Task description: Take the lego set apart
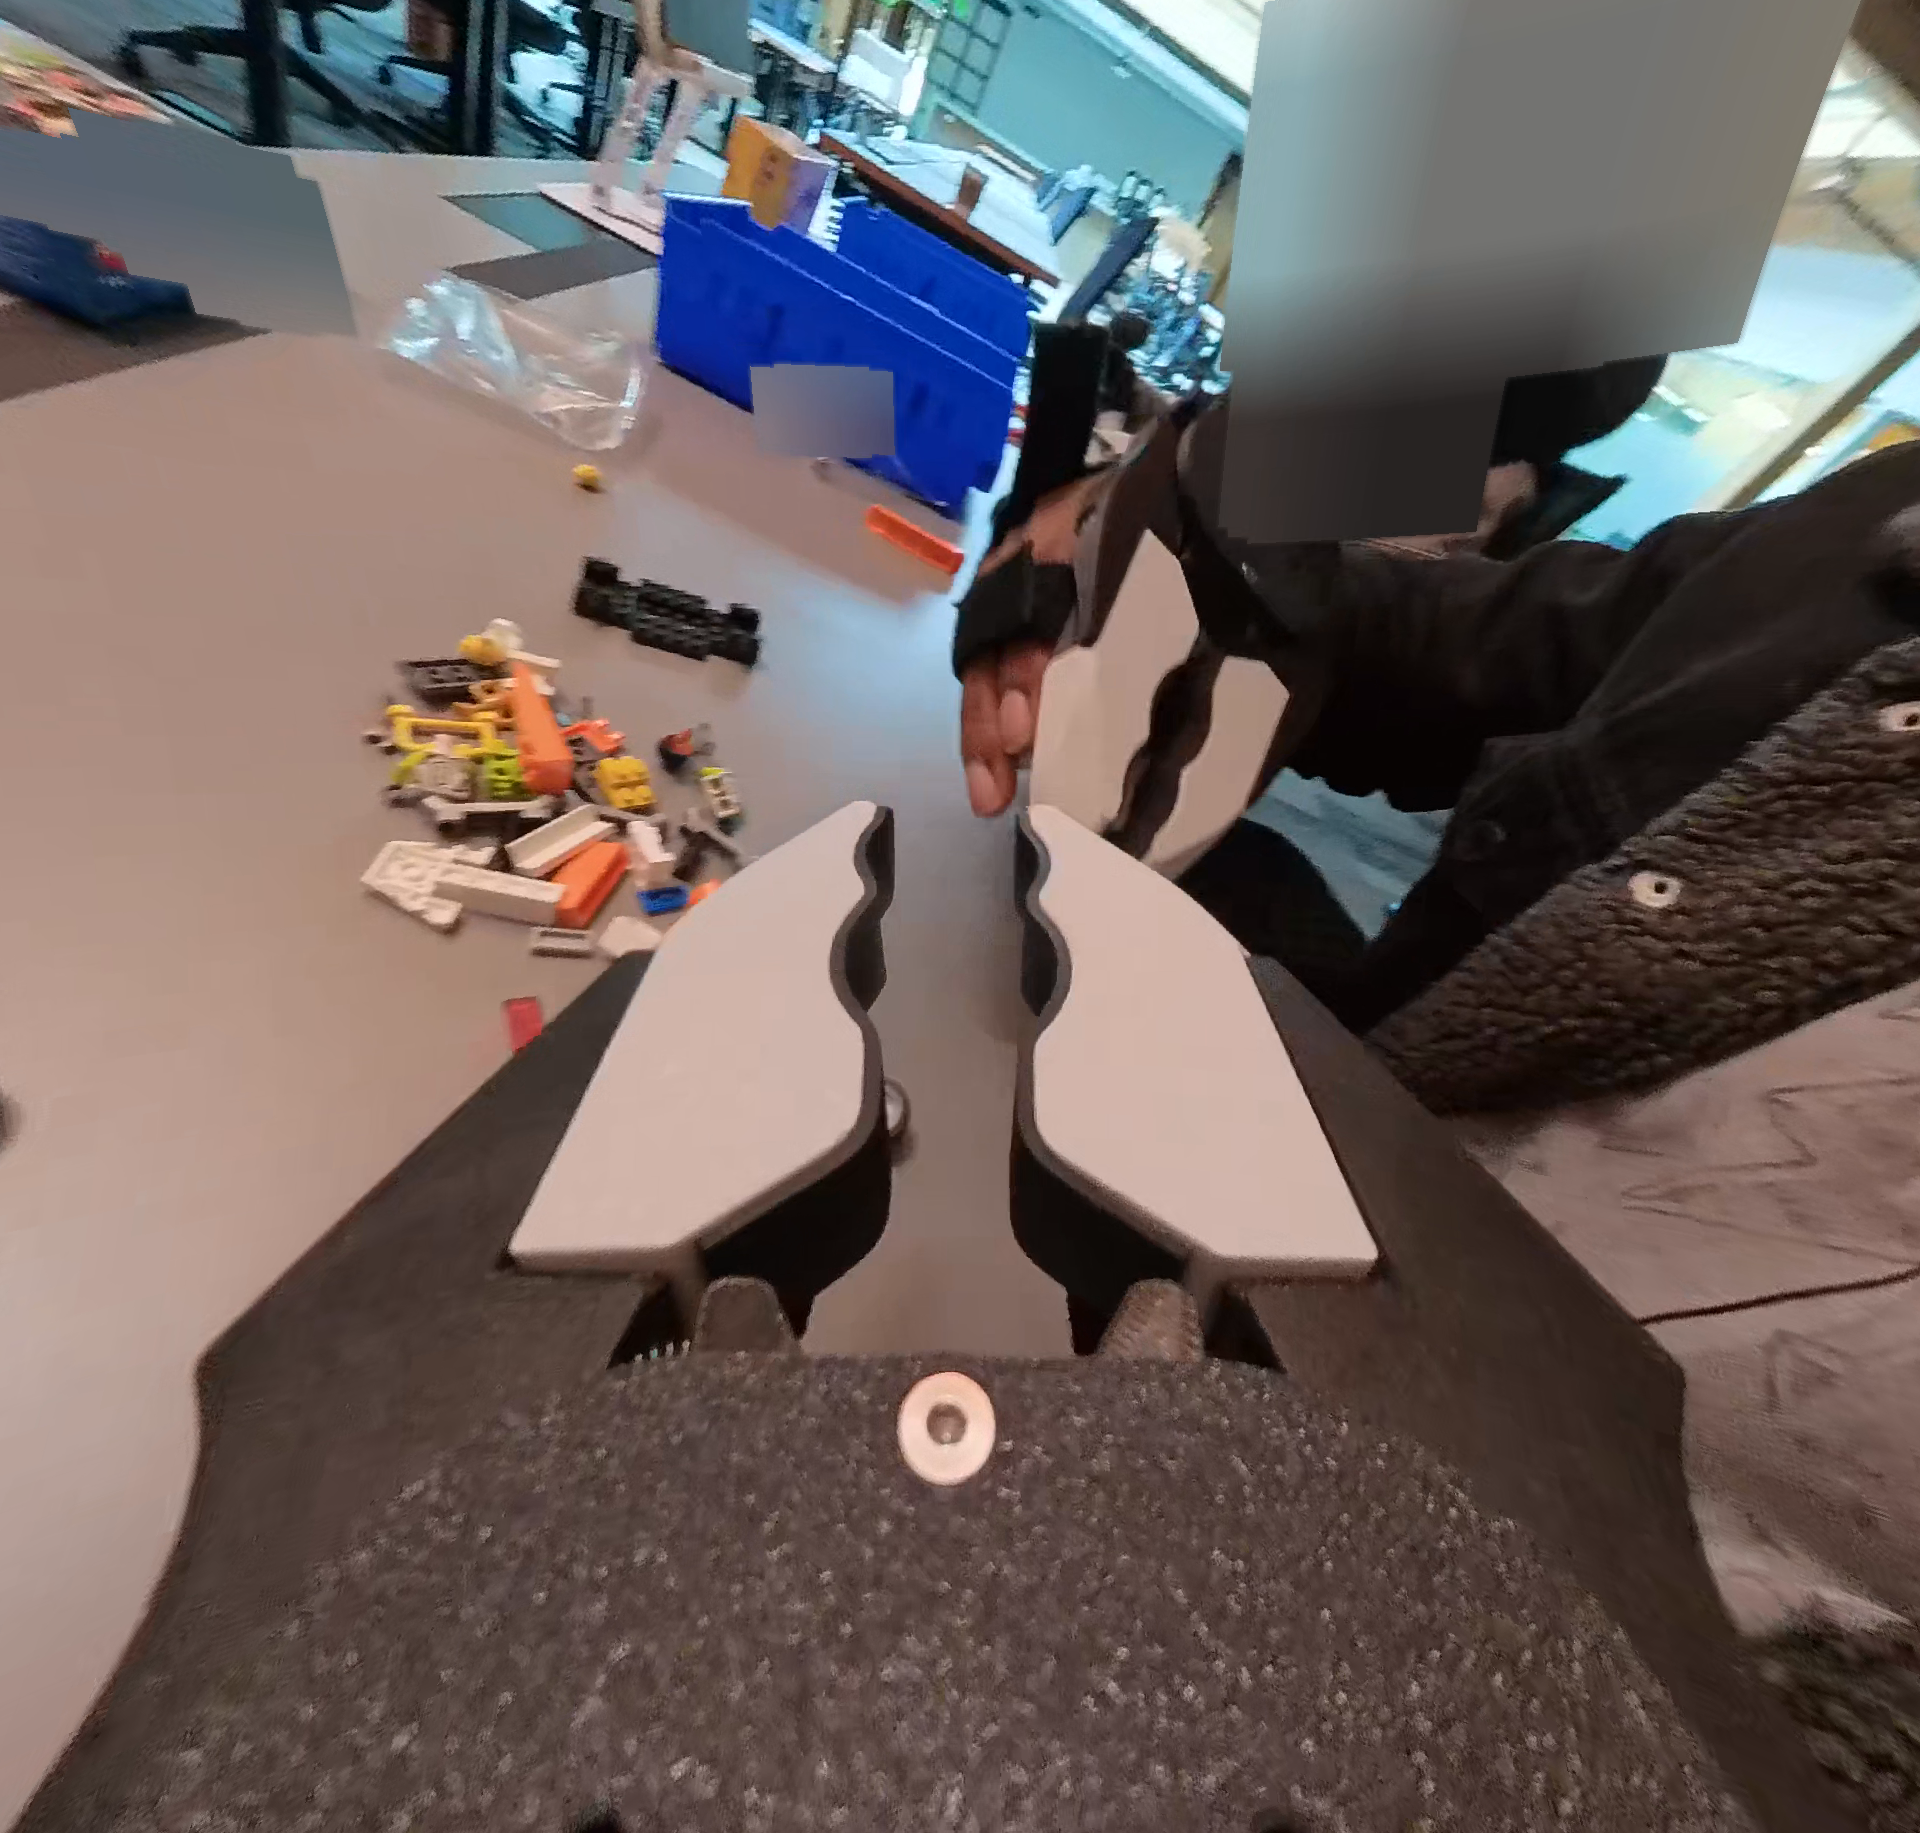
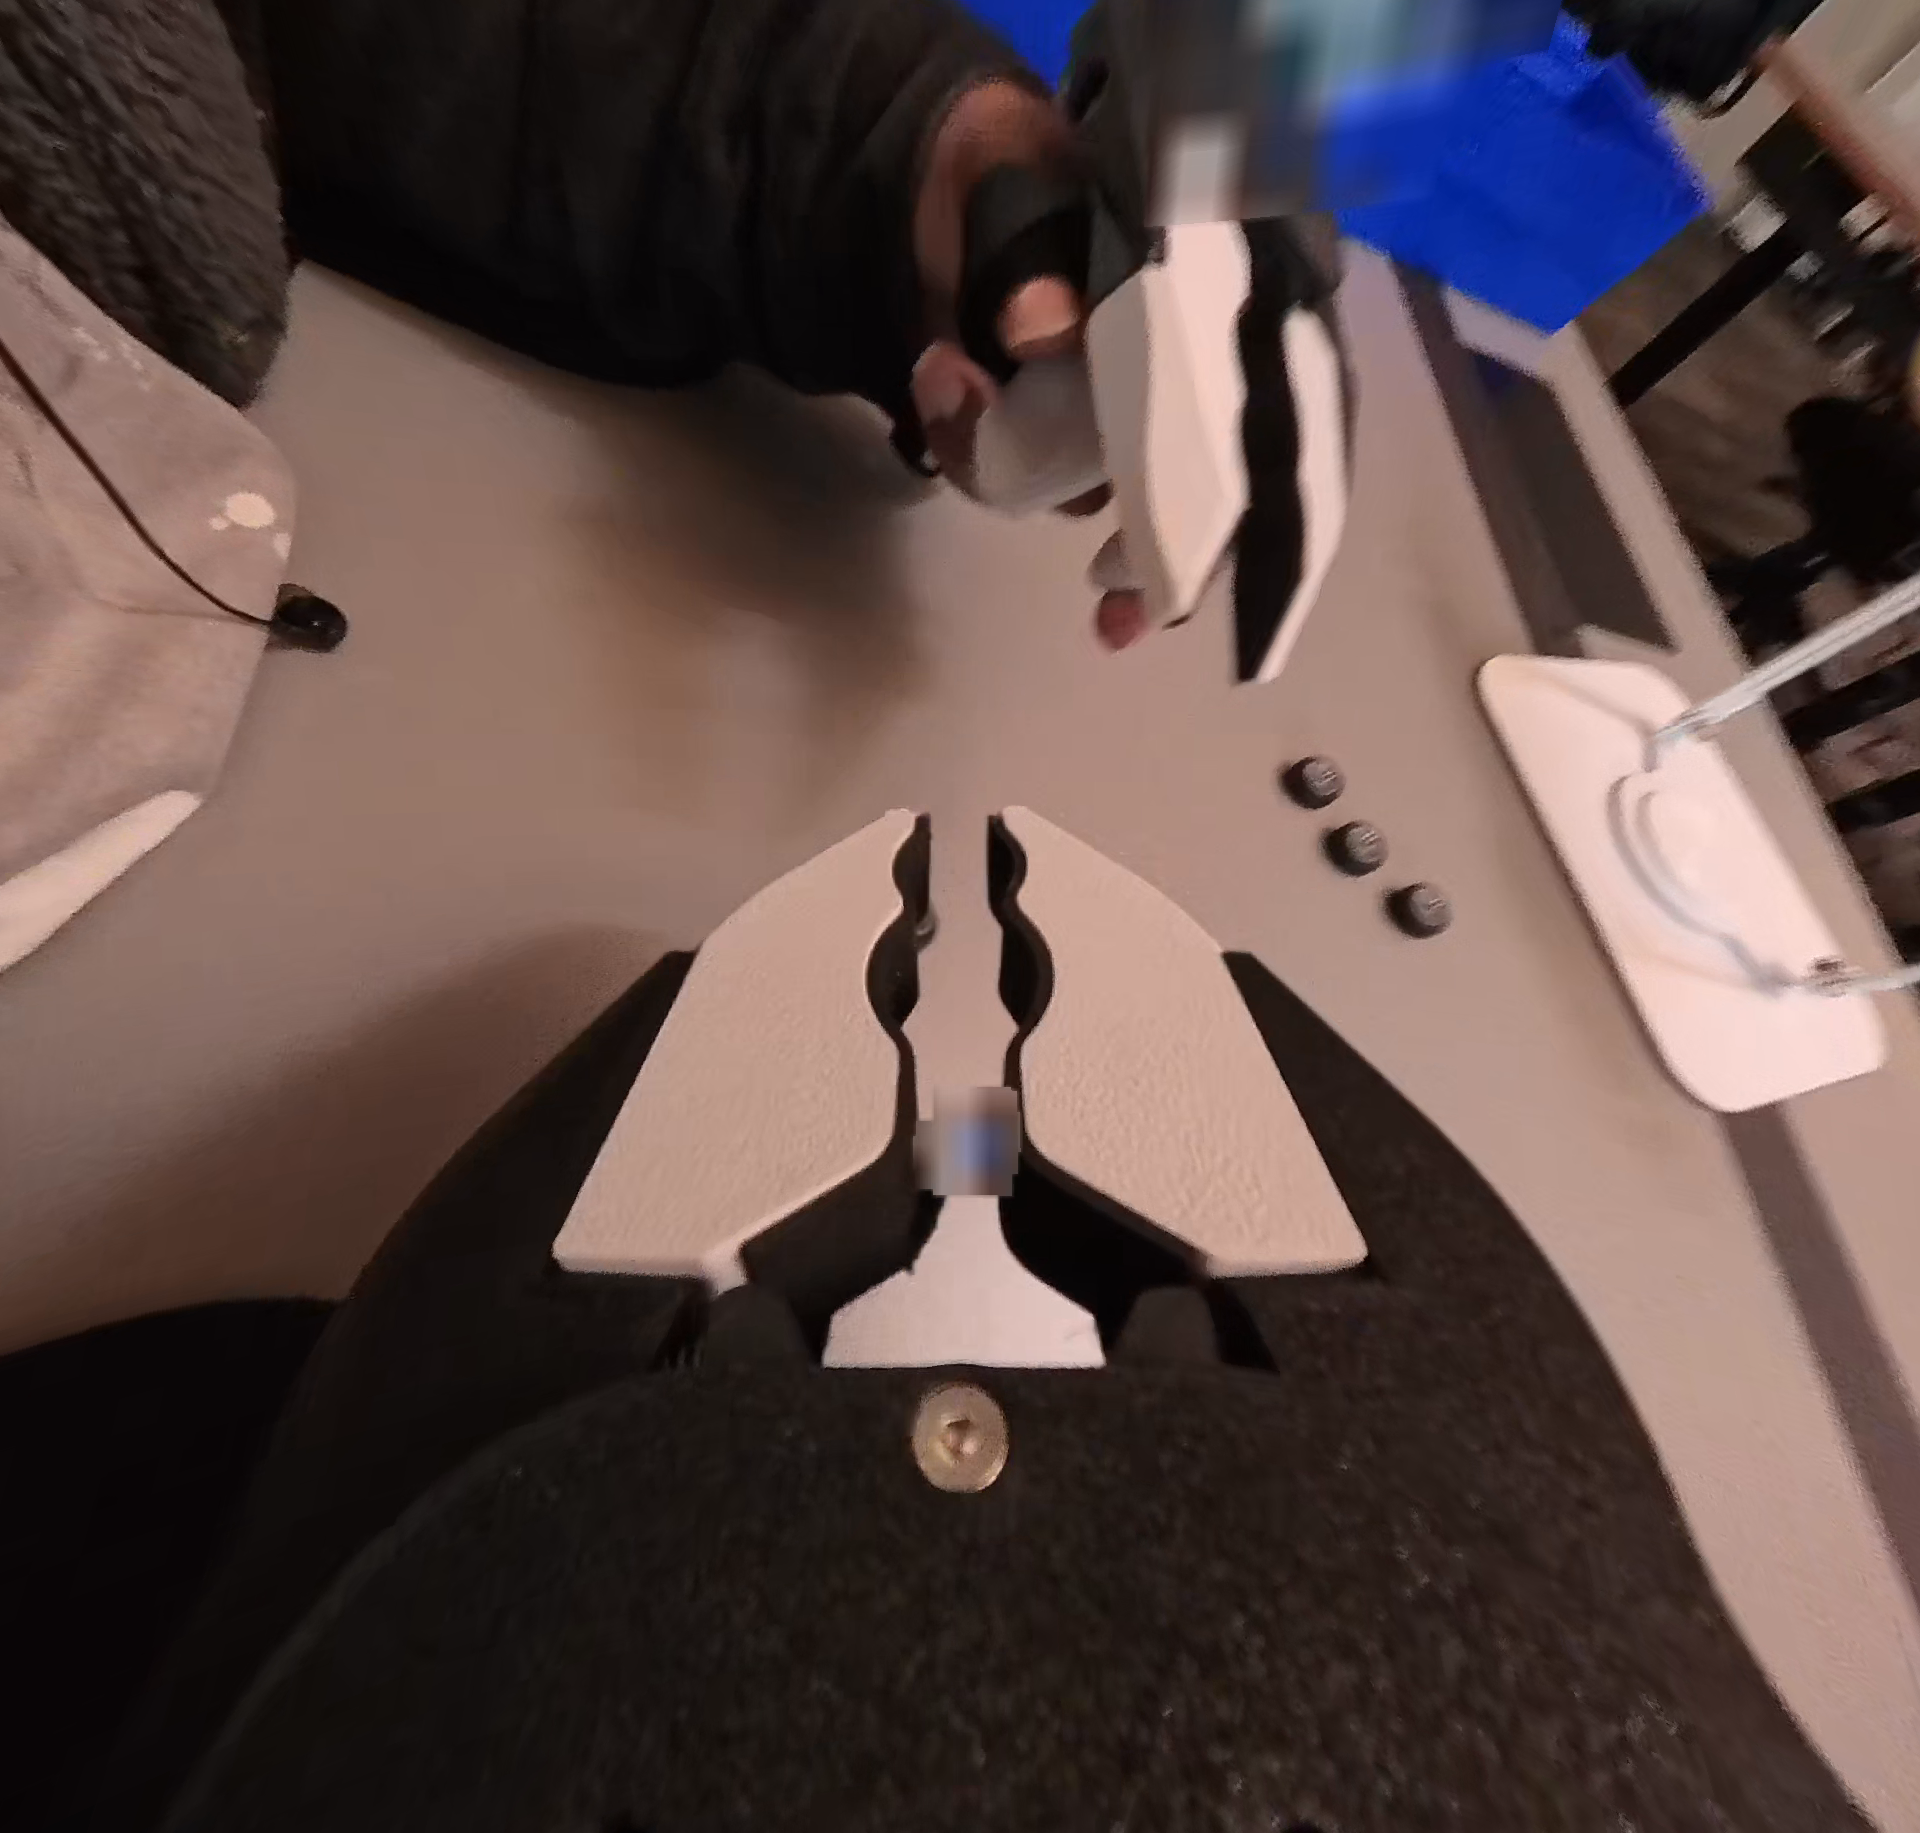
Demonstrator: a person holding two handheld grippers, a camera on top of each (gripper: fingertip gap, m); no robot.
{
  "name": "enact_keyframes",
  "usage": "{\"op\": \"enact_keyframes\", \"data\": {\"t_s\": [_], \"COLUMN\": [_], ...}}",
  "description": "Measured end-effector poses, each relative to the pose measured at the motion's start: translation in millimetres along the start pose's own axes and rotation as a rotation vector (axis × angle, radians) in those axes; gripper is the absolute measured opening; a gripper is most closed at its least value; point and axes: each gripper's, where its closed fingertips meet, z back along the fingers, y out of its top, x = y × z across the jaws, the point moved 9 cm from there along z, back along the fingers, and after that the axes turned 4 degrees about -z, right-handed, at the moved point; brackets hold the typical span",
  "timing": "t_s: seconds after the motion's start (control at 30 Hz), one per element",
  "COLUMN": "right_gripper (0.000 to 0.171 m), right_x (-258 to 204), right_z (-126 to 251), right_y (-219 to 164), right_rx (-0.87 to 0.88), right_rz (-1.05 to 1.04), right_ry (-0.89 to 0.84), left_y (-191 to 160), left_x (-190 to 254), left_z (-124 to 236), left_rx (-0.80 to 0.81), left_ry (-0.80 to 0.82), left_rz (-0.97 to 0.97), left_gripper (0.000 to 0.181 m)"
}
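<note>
Both claws are empty. The left claw [image 1: 954,822] hangs over bare table [image 1: 208,952] with a clear gap between its tips and nothing in it. The right claw [image 2: 958,819] is parted too, more narrowly, also over bare surface near the table's edge, with three small dark round pieces [image 2: 1356,848] lying just to its right and a white flat stand [image 2: 1621,952] beyond them.

The lego is already mostly in bits: a pile of loose pieces [image 1: 530,796] in orange, yellow, white and grey sits out on the table ahead and left of the left claw. A black studded block [image 1: 665,611] lies a little farther off, and an orange bar [image 1: 914,538] near the blue bin [image 1: 831,329].

Judging by this, what is left is any clump in the pile whose parts remain joined; which ones are joined is too small to tell. To do the step well, bring the left claw to the pile first and pinch one such clump low by its largest part. Then let the right claw take a narrow grip on the smaller part and peel it off at a tilt, not straight up, so bricks do not scatter toward the table's edge.
</note>
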Motion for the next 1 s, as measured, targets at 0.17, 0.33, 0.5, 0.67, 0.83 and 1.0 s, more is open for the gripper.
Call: {"op": "enact_keyframes", "data": {"t_s": [0.17, 0.33, 0.5, 0.67, 0.83, 1.0], "right_gripper": [0.021, 0.029, 0.033, 0.021, 0.021, 0.021], "right_x": [-5, -2, 3, 4, 5, 2], "right_z": [-24, -45, -62, -69, -53, -33], "right_y": [-25, -42, -46, -45, -27, -6], "right_rx": [-0.165, -0.269, -0.316, -0.353, -0.206, -0.122], "right_rz": [-0.053, -0.112, -0.128, -0.093, 0.012, 0.213], "right_ry": [0.077, 0.121, 0.148, 0.171, 0.027, -0.170], "left_y": [-3, -10, -13, -17, -22, -21], "left_x": [-10, -14, -15, -16, -21, -13], "left_z": [4, 1, -1, -1, -1, -8], "left_rx": [-0.017, -0.112, -0.167, -0.205, -0.208, -0.156], "left_ry": [0.076, 0.140, 0.158, 0.139, 0.100, -0.049], "left_rz": [0.002, -0.049, -0.080, -0.064, 0.017, 0.103], "left_gripper": [0.017, 0.016, 0.015, 0.016, 0.020, 0.025]}}
